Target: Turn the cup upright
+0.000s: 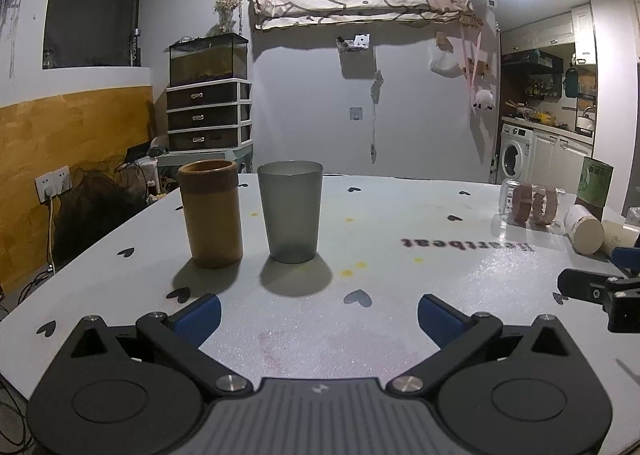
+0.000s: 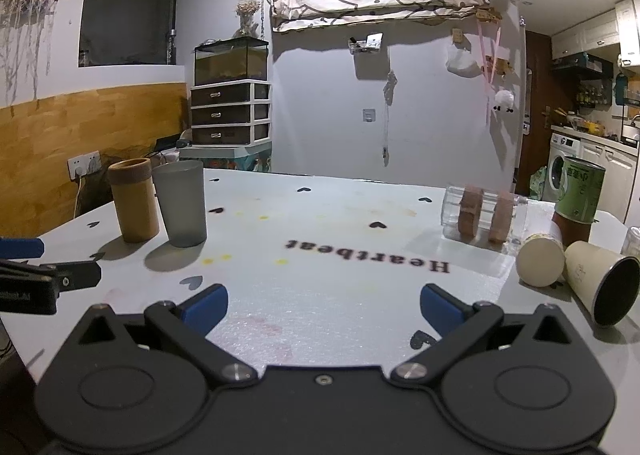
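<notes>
Right gripper [image 2: 323, 305]: jaws spread wide, nothing between them, low over the counter [image 2: 320, 319]. Left gripper [image 1: 319, 315]: likewise spread and empty, to its left.

Cream cup [image 2: 602, 289]: on its side at the near right of the counter, dark mouth facing the right gripper, just beside a second cream cup [image 2: 540, 261] that lies with its flat end toward the camera. Judged light, thin-walled and stiff, smooth enough to roll or slip. Best hold is across the body near the middle, not at the rim.

Clear jar [image 2: 482, 217]: on its side behind both cups, brown bands around it; likely heavier, and breakable if it is glass.

Green tin [image 2: 580, 195]: upright at the far right, hemming in the cups from behind.

Edges: the right counter edge runs close past the cream cup, so a nudge could roll it off.

Open room: broad bare centre around the "Heartbeat" lettering.

Far left: brown cup [image 2: 134, 201] and grey cup [image 2: 182, 203], both already upright, almost touching.
</notes>
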`<state>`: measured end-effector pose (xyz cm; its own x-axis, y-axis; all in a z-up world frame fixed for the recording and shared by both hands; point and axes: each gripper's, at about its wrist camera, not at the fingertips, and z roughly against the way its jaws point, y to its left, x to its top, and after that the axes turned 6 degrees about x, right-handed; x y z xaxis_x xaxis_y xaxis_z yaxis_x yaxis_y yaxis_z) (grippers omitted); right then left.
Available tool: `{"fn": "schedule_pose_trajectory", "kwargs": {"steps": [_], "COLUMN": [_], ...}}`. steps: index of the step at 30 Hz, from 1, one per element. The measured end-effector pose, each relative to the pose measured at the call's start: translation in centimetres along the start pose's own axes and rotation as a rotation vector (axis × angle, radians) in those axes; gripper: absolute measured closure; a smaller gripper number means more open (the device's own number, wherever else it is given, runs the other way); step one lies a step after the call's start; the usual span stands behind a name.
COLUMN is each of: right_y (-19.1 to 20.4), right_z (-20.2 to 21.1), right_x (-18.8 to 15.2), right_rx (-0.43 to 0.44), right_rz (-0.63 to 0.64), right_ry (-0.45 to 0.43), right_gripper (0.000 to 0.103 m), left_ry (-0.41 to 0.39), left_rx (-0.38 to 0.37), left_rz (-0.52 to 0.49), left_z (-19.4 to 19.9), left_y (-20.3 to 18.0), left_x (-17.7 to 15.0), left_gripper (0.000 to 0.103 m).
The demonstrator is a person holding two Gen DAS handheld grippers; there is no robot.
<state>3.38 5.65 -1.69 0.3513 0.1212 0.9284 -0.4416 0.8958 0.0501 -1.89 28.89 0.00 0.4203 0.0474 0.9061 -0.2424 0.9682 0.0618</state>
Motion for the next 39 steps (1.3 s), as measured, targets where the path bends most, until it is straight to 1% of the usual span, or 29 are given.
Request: {"fn": "schedule_pose_trajectory", "kwargs": {"steps": [39], "right_y": [-0.26], "right_z": [0.24], "right_x": [-0.22], "right_rx": [-0.007], "right_rz": [-0.007], "right_ry": [0.002], "right_gripper": [0.0], "left_ry": [-0.008], "left_rx": [-0.005], "left_rz": [-0.001], "left_z": [0.08], "left_y": [-0.6], "left_x": [-0.07], "left_gripper": [0.0]}}
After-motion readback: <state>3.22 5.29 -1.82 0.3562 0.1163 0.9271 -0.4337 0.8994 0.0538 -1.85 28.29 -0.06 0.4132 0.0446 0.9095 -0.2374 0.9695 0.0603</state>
